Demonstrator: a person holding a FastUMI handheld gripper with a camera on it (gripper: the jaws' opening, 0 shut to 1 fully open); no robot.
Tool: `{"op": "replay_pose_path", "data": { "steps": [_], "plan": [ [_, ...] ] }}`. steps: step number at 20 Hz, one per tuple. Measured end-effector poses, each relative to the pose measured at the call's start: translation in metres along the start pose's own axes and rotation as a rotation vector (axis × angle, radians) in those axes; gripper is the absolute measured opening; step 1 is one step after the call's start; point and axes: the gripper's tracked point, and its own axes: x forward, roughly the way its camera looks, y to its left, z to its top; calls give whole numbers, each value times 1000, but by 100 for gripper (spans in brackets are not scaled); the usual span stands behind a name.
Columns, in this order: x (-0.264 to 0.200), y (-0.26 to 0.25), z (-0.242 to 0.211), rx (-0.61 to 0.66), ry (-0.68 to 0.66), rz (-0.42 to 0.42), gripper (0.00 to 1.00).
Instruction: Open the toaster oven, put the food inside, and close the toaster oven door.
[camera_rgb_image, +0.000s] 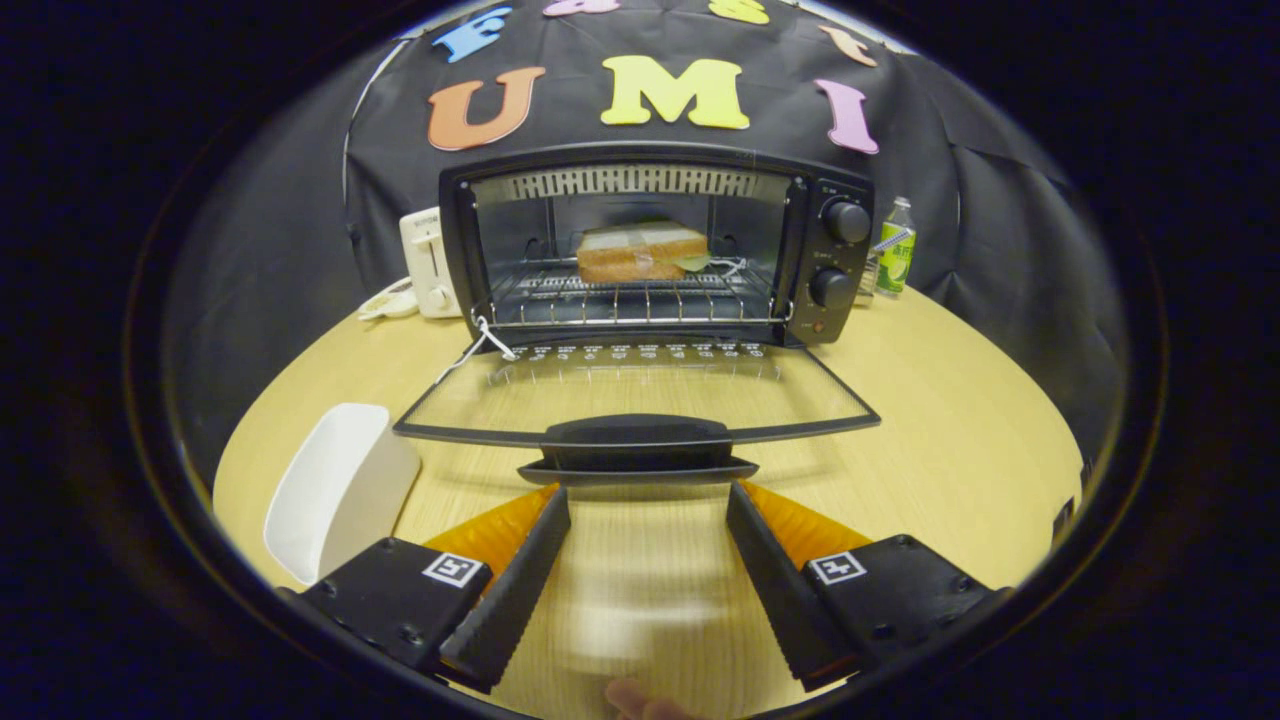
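Across the wooden tabletop, at its far edge, the toaster oven stands with its glass door dropped flat toward the gripper; the door's handle lies just ahead of the fingertips. On the rack inside sits the sandwich, well beyond the fingers. These are spread wide, holding nothing. Left of them lies a white tray. A white toaster and a bottle flank the oven; their labels are too small to read.
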Motion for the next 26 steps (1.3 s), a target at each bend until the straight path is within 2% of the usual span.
{"op": "replay_pose_path", "data": {
  "steps": [4, 9, 13, 17, 26],
  "plan": [
    [-14, 0, 21, -13, -185, 4, 100],
    [-12, -5, 36, 11, -278, -6, 100],
    [-4, 4, 43, -15, -263, 17, 100],
    [-5, 0, 43, -24, -259, -12, 100],
    [-5, 8, 14, -77, -108, -23, 100]
  ]
}}
